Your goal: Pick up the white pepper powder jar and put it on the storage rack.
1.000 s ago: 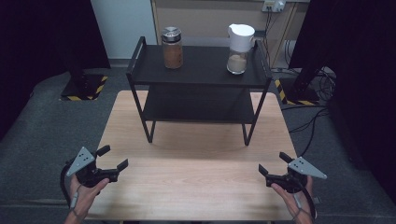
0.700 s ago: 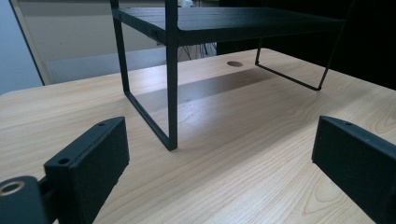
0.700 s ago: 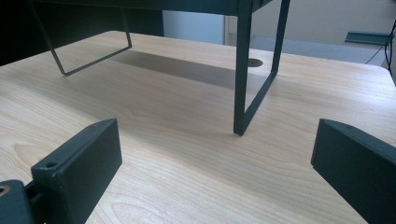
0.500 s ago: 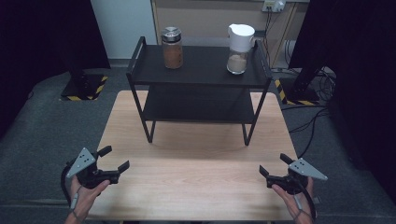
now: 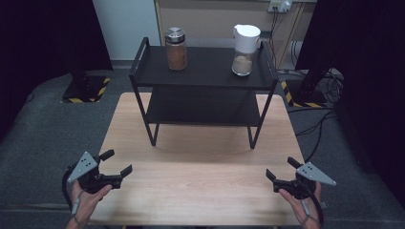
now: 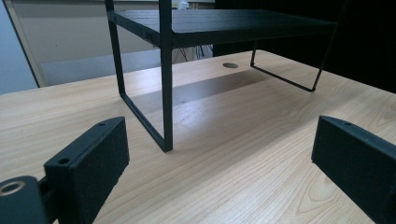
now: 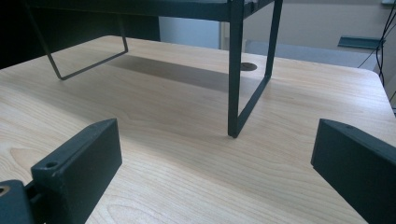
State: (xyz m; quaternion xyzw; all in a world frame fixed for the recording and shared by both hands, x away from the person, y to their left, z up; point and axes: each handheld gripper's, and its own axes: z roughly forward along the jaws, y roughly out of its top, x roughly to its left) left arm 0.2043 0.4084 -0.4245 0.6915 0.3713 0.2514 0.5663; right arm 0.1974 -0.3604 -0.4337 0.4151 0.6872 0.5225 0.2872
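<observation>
1. Black shelf rack (image 5: 205,81) standing at far half of wooden table (image 5: 200,186); brown-filled jar (image 5: 175,49) and white-lidded jug (image 5: 245,44) on top tier in high view.
2. Left gripper (image 5: 114,164) near front-left corner, jaws apart, holding nothing; right gripper (image 5: 279,169) near front-right, likewise.
3. Gripper views: rack legs close up.
4. Unchanged since earlier.

left hand-held gripper (image 5: 116,164): drifted slightly toward the near bench edge | right hand-held gripper (image 5: 281,168): barely shifted, jaws apart
</observation>
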